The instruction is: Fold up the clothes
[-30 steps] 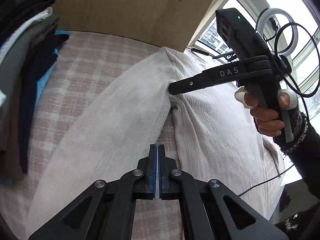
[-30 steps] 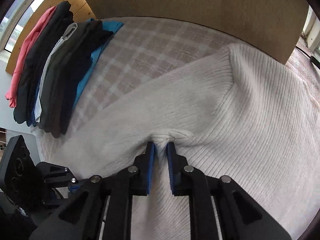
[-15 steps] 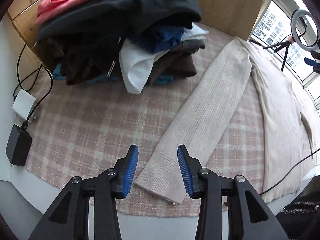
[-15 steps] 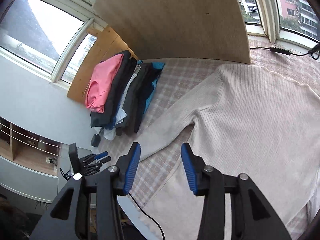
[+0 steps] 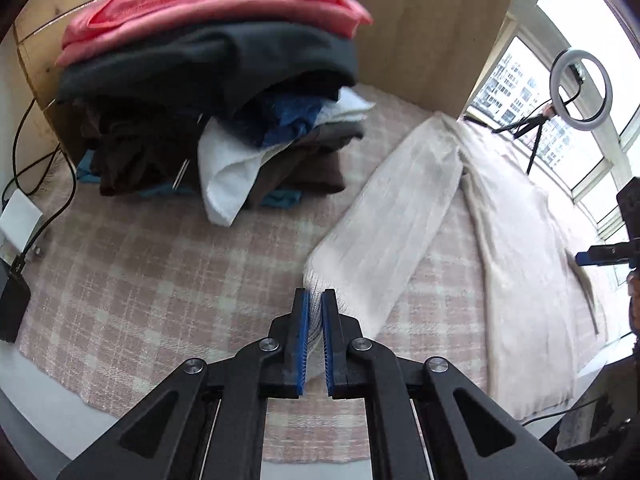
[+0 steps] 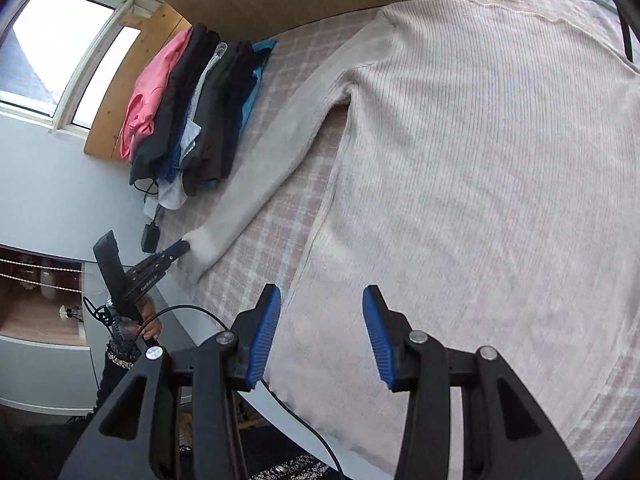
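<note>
Sweater (image 6: pixel 472 168), one big cream ribbed one, lies flat on the pink checked cloth (image 5: pixel 160 280) that covers the table, and it fills the side from 12 o'clock to 4 o'clock in the right wrist view. It has one sleeve (image 5: pixel 396 216) showing, stretched out straight toward 7 o'clock in that view, away from the body. The left gripper (image 5: pixel 315 300) has its two blue fingers clenched on the cuff at the end of that sleeve, with a bit of the knit pinched between them. In the right wrist view this same gripper shows at about 8 o'clock, touching the cuff, with a hand (image 6: pixel 150 322) holding its handle below. The right gripper (image 6: pixel 322 300) is released, its two blue fingers standing apart with nothing gripped between them, above the lower edge of the sweater's body. One pile of folded clothes (image 5: pixel 216 92) sits at 11 o'clock in the left wrist view, with a pink piece on top, dark pieces under it, and one white piece sticking out. One wooden board (image 5: pixel 432 28) stands behind the pile. One ring light (image 5: pixel 581 90) on a small stand is by the window at 2 o'clock. Two small boxes, one white plug block (image 5: pixel 18 220) and one black one (image 5: pixel 12 304), lie at 9 o'clock at the table's edge.
</note>
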